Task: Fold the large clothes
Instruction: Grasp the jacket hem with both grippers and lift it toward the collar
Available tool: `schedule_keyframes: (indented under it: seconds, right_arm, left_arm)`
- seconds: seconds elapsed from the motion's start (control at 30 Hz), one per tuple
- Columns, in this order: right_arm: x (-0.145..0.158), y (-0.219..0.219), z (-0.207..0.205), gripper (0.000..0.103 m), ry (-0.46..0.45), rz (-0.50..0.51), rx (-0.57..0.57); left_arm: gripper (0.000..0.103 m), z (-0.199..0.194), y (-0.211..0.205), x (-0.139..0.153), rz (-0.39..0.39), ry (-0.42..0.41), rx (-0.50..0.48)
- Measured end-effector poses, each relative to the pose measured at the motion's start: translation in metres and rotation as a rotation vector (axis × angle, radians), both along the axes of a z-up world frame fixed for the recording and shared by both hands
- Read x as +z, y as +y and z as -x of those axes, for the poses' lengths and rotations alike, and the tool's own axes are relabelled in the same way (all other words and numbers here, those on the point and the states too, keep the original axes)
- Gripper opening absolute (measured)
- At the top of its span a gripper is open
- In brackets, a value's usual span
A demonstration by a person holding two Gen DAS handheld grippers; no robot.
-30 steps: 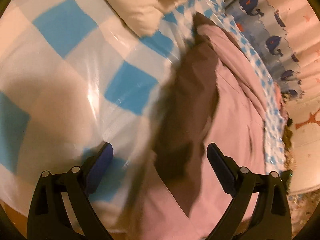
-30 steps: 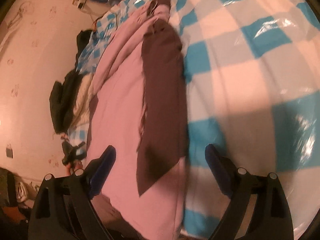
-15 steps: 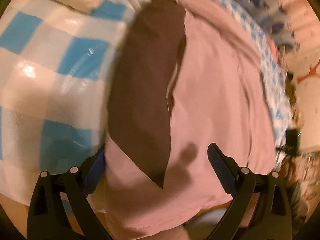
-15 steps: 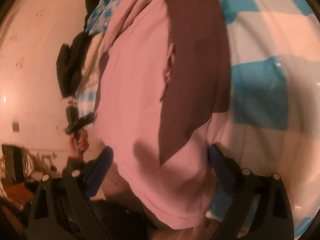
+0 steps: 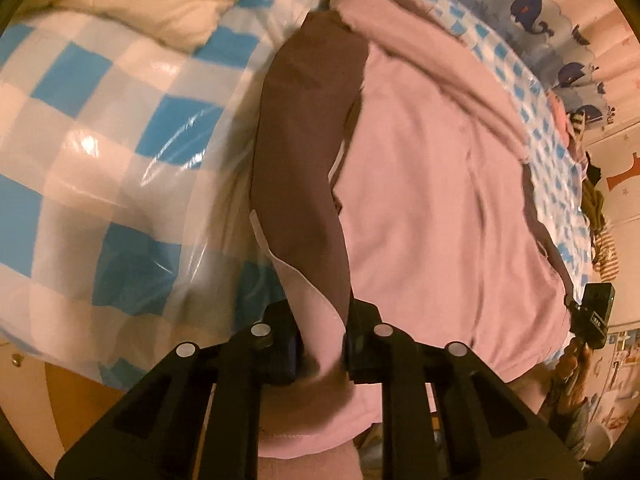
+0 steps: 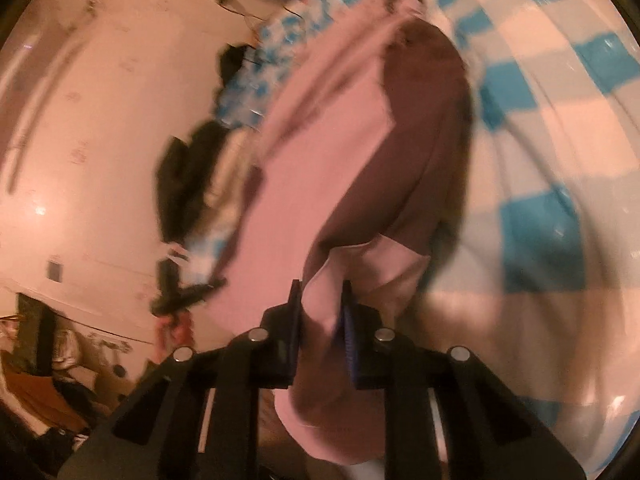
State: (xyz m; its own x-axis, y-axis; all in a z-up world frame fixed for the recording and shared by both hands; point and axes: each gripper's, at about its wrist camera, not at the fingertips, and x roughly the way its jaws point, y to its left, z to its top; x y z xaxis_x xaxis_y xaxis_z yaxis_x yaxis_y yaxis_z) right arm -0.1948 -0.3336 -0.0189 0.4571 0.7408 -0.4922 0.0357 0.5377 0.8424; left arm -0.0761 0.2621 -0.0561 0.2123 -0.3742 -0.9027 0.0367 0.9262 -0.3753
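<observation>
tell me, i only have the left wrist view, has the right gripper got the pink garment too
Observer: Yes, the right gripper is shut on a fold of the pink garment.
Operator: anything near it on that side
Observer: A dark garment hangs off the bed edge beyond the pink one.
Operator: where's the brown panel there
Observer: The brown panel runs up from the right gripper, beside the checked bedcover.
</observation>
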Motion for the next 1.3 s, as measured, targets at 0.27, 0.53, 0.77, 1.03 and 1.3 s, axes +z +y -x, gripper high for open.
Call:
schedule_keyframes:
  seconds: [0.27,0.53,0.77,1.03,1.3]
  right_arm:
    - [-0.013,-0.011,0.02,0.068,0.158,0.175,0.006]
    - [-0.038,0.005,0.023,0.047,0.208,0.114,0.079]
    - [0.002,0.03,0.009,0.02,0.011,0.052,-0.022]
    - [0.087,0.022,0.011,0.018,-0.218,-0.071,-0.129]
    - [0.148,-0.007,0.089,0.018,-0.298,-0.053,-0.058]
  left_arm:
    - [0.054,0.005,0.01,-0.013,-0.002,0.07,-0.032]
    - [0.075,0.015,0.015,-0.052,0.001,0.127,-0.028]
    - [0.012,0.024,0.021,-0.024,0.071,0.068,-0.009]
    - [0.01,0.05,0.025,0.084,0.237,-0.103,-0.013]
    - [0.012,0.128,0.029,0.152,0.246,-0.144,-0.115]
